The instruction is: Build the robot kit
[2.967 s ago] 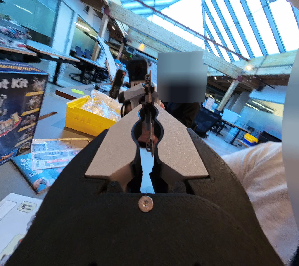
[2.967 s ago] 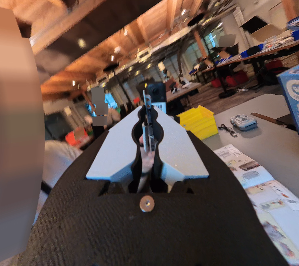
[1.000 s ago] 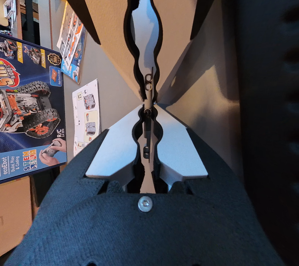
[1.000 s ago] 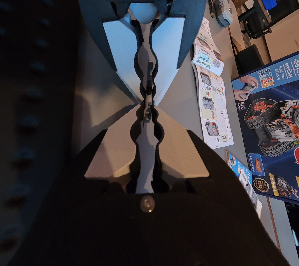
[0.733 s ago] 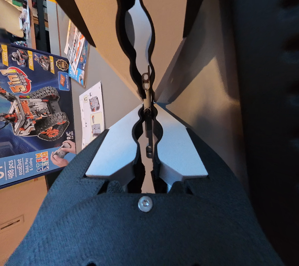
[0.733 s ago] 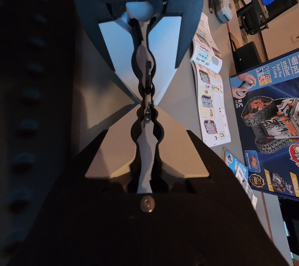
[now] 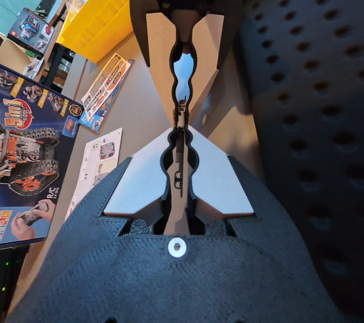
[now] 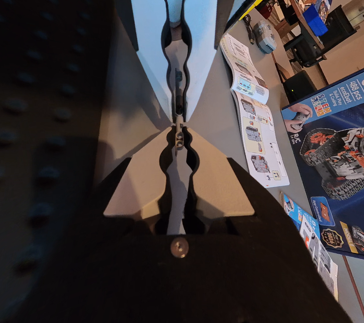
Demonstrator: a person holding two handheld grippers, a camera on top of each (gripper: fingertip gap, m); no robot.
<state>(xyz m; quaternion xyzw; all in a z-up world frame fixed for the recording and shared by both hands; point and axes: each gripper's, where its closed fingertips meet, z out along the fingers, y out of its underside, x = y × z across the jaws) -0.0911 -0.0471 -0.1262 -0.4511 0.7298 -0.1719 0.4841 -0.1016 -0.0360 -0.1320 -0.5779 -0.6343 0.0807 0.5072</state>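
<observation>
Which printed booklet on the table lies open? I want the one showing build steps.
The instruction booklet nearest the gripper tips lies open, its pages showing; the booklet with the blue cover by the yellow bin stays closed.

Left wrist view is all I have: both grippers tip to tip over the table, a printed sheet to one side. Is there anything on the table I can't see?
Observer: Yes. In the right wrist view, a grey module with a black cable lies beyond the booklet.
Operator: Is that booklet shut?
Observer: No, it lies open, its far page curling up.
Operator: My left gripper is shut on the dark beam. What about the other side?
Observer: The right gripper is shut on the light grey beam at its tips; nothing else sits between its fingers.
</observation>
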